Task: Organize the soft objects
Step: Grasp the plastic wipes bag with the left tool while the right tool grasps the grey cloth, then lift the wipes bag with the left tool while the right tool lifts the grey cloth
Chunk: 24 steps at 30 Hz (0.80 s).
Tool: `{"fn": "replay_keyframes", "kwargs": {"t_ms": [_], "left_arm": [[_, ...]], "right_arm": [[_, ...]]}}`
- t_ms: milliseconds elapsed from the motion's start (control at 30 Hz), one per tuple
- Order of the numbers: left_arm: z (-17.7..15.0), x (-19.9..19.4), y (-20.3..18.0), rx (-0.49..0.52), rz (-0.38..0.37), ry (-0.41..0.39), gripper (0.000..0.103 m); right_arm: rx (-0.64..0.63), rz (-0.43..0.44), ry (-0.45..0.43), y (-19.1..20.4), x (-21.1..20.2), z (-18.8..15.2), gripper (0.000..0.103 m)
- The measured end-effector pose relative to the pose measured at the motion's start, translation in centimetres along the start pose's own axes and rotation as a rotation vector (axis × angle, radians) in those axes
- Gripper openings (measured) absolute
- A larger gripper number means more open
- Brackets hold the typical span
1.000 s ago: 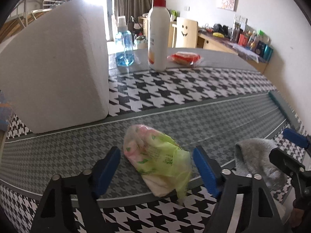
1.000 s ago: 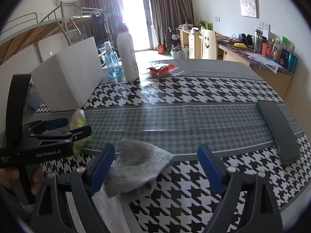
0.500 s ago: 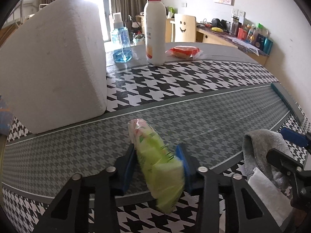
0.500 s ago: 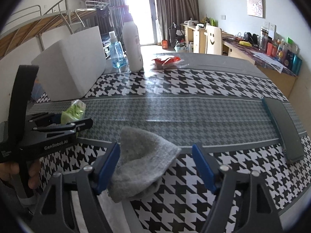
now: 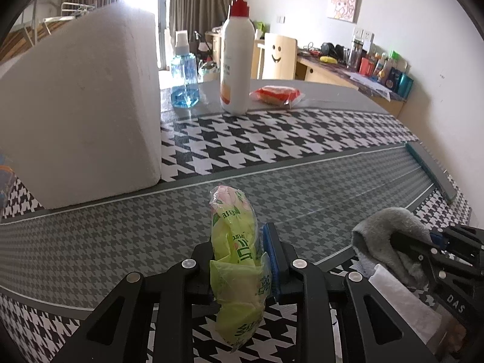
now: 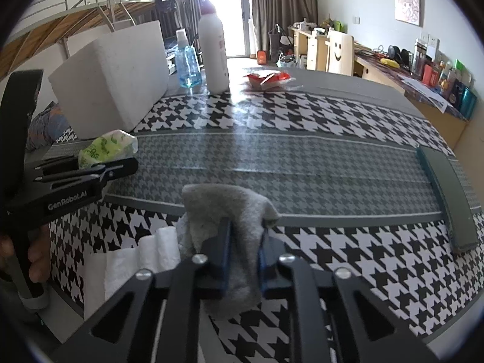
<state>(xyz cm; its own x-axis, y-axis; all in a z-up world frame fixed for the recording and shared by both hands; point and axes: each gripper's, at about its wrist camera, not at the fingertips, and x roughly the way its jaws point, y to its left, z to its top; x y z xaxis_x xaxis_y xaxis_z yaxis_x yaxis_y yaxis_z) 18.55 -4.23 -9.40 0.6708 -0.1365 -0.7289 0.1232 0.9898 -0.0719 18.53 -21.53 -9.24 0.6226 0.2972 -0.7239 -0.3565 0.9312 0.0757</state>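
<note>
A green and pink tissue pack (image 5: 233, 220) stands squeezed between the blue pads of my left gripper (image 5: 239, 243), whose jaws are closing on it near the table's front edge. In the right wrist view the same pack (image 6: 106, 148) sticks out of the left gripper (image 6: 127, 165) at the left. My right gripper (image 6: 244, 237) is shut on a grey sock (image 6: 224, 202), bunched up between its pads. Seen from the left wrist, the sock (image 5: 378, 227) sits at the lower right. A white folded cloth (image 6: 133, 260) lies beside the sock at the table's edge.
A big white foam block (image 5: 81, 106) stands at the left. Behind it are a blue spray bottle (image 5: 184, 81), a white pump bottle (image 5: 237, 54) and a red snack packet (image 5: 276, 93). A dark green flat case (image 6: 444, 196) lies at the right on the houndstooth tablecloth (image 6: 302, 157).
Both grippers' jaws have closed from wide open. The left now pinches the tissue pack, which is squeezed narrow and upright. The right now pinches the grey sock.
</note>
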Motion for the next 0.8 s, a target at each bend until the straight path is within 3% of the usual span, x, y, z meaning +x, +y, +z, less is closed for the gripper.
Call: {"fn": "replay_keyframes", "kwargs": {"t_ms": [533, 800], "left_arm": [[0.9, -4.3, -0.7, 0.019, -0.04, -0.116, 0.028], [0.9, -5.5, -0.8, 0.029, -0.021, -0.139, 0.028]], "right_arm": [[0.041, -0.026, -0.111, -0.3, -2.9, 2.3, 0.013], [0.032, -0.024, -0.162, 0.3, -4.7, 2.6, 0.013]]}}
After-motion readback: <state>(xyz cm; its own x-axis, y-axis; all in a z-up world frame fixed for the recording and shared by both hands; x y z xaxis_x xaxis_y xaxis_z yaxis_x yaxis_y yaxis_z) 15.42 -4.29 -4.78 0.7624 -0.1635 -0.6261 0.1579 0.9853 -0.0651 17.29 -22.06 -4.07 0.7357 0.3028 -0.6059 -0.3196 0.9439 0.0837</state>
